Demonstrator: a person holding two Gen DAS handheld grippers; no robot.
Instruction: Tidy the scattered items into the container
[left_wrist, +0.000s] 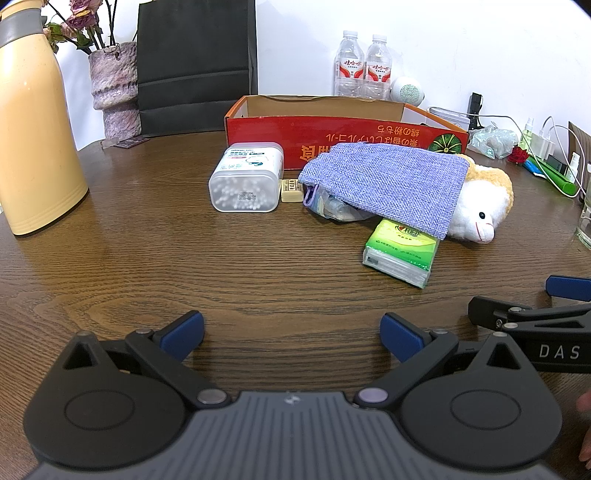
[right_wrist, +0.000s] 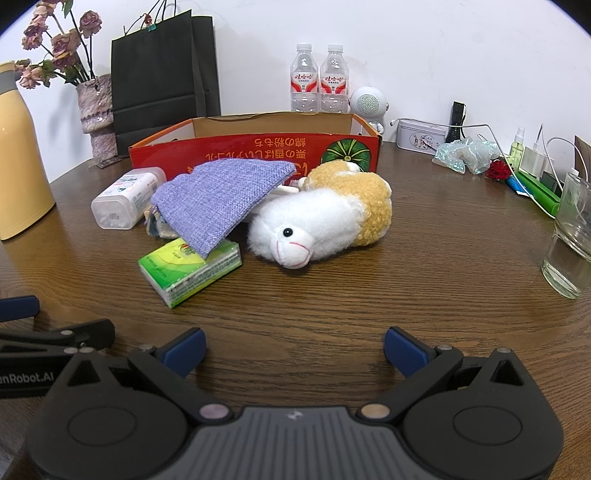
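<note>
the left gripper (left_wrist: 291, 338) hangs low over the brown wooden table (left_wrist: 258, 266) with its blue fingers spread wide and nothing between them. the right gripper (right_wrist: 294, 350) sits beside it, equally wide open and empty.

taking the red cardboard box (left_wrist: 343, 133) as the landmark: it stands at the far side of the table, open at the top, and all the loose items lie on the near side of its front wall, between it and the grippers. a clear tub of cotton swabs (left_wrist: 245, 177) lies on its side just before the box's left end, with a small beige block (left_wrist: 292, 190) touching it. a purple woven pouch (left_wrist: 384, 184) leans against the box front, draped over a crumpled packet and onto a green tissue pack (left_wrist: 400, 254). a white and tan plush sheep (right_wrist: 325, 218) lies on its side before the box's right end. each item is well apart from both grippers.
</note>
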